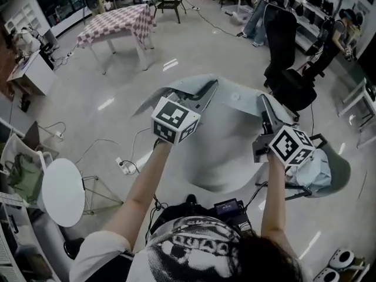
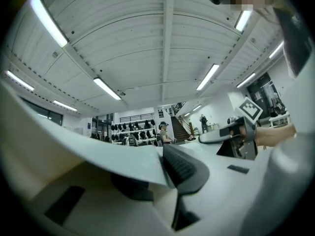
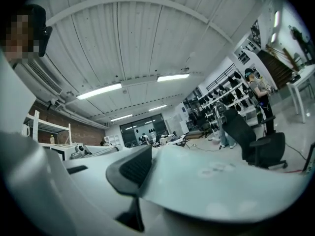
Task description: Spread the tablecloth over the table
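Left tool (image 1: 210,88) and right tool (image 1: 262,102) each clamp an edge of the pale tablecloth (image 1: 235,96), held up billowing in the air between them, so spreading looks barely begun; laying flat and smoothing remain.

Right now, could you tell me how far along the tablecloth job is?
Done: the left gripper and right gripper each grip an edge of the cloth. In hand: the cloth hangs raised and billowed between them. Left: laying it down flat and smooth.

No text can be read; the print on the person's shirt (image 1: 194,244) is illegible.
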Available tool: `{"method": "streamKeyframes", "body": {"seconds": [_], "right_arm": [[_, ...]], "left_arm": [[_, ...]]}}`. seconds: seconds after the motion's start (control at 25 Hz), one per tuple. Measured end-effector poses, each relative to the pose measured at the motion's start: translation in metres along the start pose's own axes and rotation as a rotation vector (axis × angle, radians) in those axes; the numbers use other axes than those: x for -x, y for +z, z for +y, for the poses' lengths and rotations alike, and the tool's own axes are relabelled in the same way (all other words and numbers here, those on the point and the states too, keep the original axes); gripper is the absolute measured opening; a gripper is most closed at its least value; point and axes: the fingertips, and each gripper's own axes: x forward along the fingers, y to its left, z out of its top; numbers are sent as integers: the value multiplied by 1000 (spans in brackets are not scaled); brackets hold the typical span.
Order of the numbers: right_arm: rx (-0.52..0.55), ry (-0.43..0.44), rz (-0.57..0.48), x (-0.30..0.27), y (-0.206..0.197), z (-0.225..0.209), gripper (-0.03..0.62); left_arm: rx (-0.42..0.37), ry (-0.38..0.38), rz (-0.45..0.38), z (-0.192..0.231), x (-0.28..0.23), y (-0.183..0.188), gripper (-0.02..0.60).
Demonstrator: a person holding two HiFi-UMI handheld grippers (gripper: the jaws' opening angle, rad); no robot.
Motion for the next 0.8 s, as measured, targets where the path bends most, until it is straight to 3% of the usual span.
{"method": "streamKeyframes", "body": {"seconds": [0.2,0.4,0.8], "right_arm": [[21,-16,-65,-27,42,-8,75],[32,-40,-78,-55,79,-43,74],[109,10,-68,-152,136,-101,75]], "left_arm": [[-58,-28,-75,26,-35,32,63],[-168,-67,-187,42,-88,52,64],[-243,-22,-164,109,-191,60,65]]}}
